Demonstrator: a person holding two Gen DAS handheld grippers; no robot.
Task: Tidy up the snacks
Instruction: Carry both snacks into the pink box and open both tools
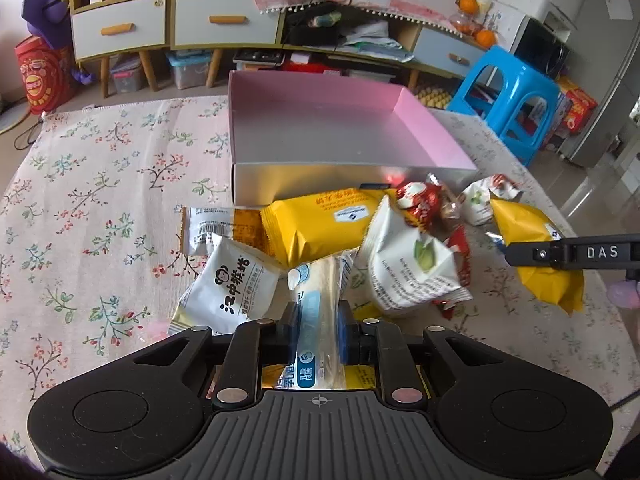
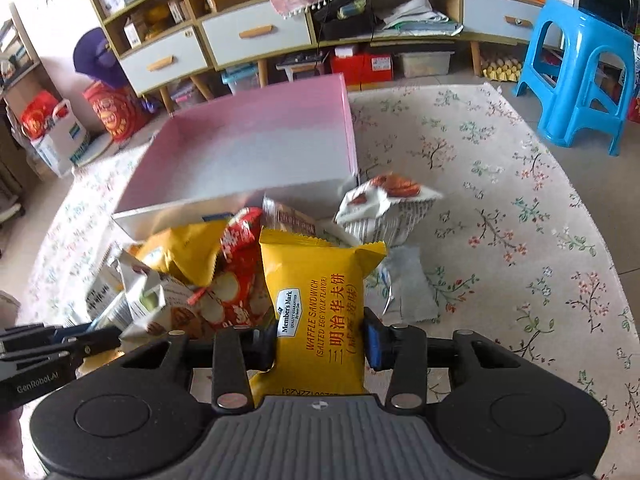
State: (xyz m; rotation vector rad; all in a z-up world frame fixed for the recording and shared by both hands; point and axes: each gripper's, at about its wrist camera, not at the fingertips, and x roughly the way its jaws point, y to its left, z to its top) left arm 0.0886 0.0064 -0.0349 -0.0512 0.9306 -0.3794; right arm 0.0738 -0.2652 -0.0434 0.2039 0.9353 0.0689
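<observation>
Left gripper (image 1: 318, 336) clamped on a white-blue snack pack (image 1: 320, 304); right gripper (image 2: 320, 344) clamped on the yellow waffle sandwich pack (image 2: 316, 312). I've got both lifted over the snack pile (image 1: 360, 240) just before the pink box (image 1: 320, 128), on the table (image 1: 100, 200). Pick step done I'd say; next: carry forward over the near wall, release inside.

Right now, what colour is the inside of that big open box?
Pink inside the box, clearest in the left wrist view.
</observation>
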